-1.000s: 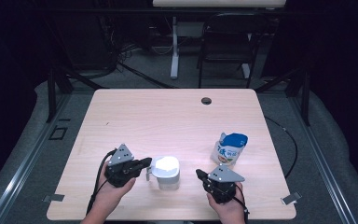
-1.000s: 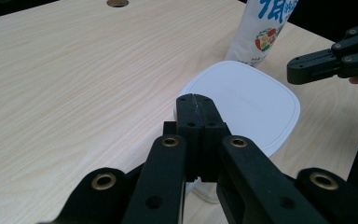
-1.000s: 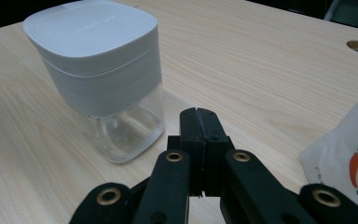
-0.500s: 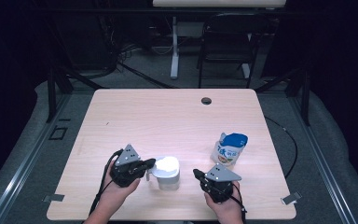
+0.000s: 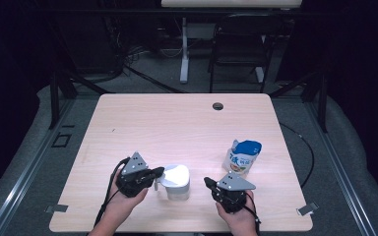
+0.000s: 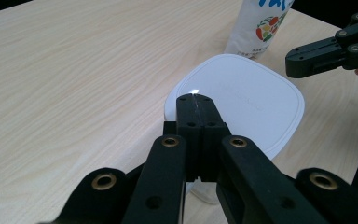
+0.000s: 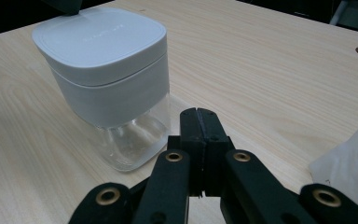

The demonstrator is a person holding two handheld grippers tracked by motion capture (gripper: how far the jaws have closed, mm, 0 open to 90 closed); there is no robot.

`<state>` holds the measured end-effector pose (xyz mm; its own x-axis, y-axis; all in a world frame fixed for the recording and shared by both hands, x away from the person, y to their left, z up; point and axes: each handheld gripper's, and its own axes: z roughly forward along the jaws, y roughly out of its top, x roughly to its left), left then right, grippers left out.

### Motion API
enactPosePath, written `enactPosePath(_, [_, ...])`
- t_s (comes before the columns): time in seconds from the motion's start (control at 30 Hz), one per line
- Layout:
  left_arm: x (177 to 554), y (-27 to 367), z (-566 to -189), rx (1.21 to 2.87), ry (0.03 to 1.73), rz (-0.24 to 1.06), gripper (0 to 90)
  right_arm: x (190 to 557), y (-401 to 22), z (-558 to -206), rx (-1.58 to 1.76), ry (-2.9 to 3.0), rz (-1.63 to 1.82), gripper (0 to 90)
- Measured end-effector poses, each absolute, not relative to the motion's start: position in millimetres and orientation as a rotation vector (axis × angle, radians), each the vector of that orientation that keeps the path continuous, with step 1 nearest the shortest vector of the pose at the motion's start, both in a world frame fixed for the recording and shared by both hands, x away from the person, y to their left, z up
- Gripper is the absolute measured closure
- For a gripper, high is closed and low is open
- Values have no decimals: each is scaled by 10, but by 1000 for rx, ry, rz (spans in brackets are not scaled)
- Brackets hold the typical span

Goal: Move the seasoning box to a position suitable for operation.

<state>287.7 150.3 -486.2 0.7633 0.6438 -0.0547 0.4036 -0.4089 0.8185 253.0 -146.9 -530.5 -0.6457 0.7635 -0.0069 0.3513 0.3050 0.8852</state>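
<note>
container, square with rounded corners, clear glass body under a white plastic lid (image 5: 176, 181): stands upright near the front edge of the pale wooden table (image 5: 177, 123), between the two grippers, with its long axis vertical and the lid facing straight up. lid seated flat; glass base appears empty in the right gripper view.

left gripper (image 5: 158, 172): black, jaws clenched together with nothing between them. tips sit at the lid's left edge, at lid height; in the left gripper view they lie over the near rim of the lid (image 6: 242, 100), touching it or just above it, which of the two cannot be told. container lies straight ahead of this claw, towards the table's right.

right gripper (image 5: 208, 183): black, jaws also clenched on nothing. points left towards the container with bare table between the tips and the glass wall; in the right gripper view the container (image 7: 107, 79) stands ahead and up-left of the tips. near, not touching.

nearer hand: the left, judged by contact range at the lid; the right stands off on the opposite side.

pouch, white with a blue top and printed fruit (image 5: 242, 157): upright, well to the right of the container and behind the right gripper, apart from both.

note: any grasp of the lid or body would probably call for the jaws to part first, as both are closed.
</note>
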Motion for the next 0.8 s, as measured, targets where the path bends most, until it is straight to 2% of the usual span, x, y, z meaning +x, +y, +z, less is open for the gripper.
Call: enactPosePath(0.8, [2873, 1525, -4885, 2029, 797, 325, 900, 2587, -1253, -5215, 889, 2230, 1305, 900])
